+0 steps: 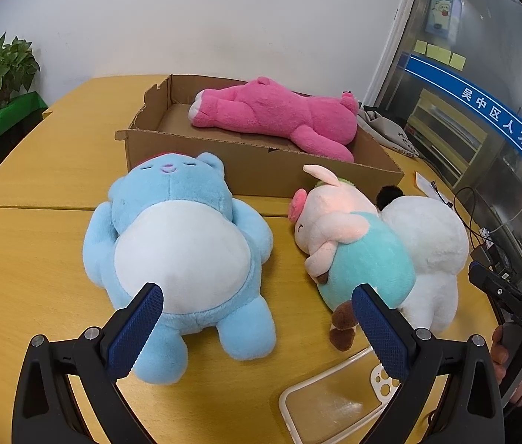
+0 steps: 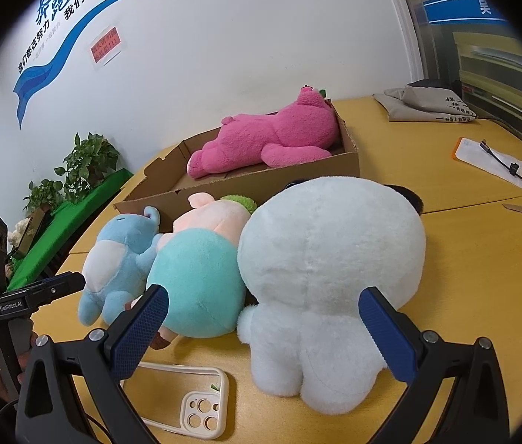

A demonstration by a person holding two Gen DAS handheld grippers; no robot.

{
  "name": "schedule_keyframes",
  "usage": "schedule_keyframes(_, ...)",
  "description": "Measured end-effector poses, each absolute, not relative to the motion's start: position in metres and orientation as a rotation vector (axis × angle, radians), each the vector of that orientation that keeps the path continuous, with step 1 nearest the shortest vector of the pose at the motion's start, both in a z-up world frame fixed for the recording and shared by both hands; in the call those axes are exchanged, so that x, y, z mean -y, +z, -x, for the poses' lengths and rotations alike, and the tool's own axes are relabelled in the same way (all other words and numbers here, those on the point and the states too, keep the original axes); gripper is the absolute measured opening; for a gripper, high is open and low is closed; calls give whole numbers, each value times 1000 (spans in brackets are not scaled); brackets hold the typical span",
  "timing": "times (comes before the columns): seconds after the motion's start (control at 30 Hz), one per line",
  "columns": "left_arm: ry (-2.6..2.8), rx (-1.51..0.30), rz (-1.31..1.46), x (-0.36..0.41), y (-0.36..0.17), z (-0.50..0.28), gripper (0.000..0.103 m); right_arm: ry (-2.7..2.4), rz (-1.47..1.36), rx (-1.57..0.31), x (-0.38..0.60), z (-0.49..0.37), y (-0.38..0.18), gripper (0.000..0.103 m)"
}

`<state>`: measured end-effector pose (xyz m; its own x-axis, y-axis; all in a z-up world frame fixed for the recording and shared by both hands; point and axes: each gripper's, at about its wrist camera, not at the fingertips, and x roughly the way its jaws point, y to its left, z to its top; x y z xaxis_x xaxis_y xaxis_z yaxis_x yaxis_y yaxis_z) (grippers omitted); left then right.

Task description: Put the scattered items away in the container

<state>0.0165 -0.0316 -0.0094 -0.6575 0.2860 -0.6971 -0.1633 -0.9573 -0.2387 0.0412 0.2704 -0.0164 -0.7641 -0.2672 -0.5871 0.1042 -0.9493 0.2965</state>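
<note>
Ahead of the left jaws, the bear [image 1: 183,255] lies on its back on the worktop [image 1: 24,266], feet toward the jaws, head toward the box [image 1: 261,170]. Right of it, just ahead of the right-hand jaw, the pig [image 1: 350,248] leans against the white toy [image 1: 435,244], which lies farther right. The box stands behind all three, with the long toy [image 1: 279,114] lying inside it. The phone case [image 1: 335,403] lies flat beneath the jaws, nearer than the toys. From the right jaws, the white toy sits directly ahead, the pig left of it, the bear farther left, the cloth bag [image 2: 427,105] far behind to the right.
</note>
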Motion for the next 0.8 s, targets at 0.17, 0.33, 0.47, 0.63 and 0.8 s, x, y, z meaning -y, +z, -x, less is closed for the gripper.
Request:
schedule_keyframes(0.17, 2645, 225, 1145, 32, -9, -16, 103, -2764, -961, 379, -275, -41, -15, 103)
schedule_keyframes(0.33, 2644, 229, 1152, 34, -11, -14, 103, -2781, -955, 387, -280, -42, -15, 103)
schedule_keyframes(0.47, 2638, 240, 1155, 34, -12, -14, 103, -2798, -970, 402, -287, -40, -17, 103)
schedule_keyframes(0.63, 2638, 247, 1149, 36, -12, -13, 103, -2806, -973, 401, -290, -39, -18, 103)
schedule_keyframes(0.8, 2640, 257, 1143, 37, -12, -14, 103, -2810, -987, 407, -292, -38, -20, 103)
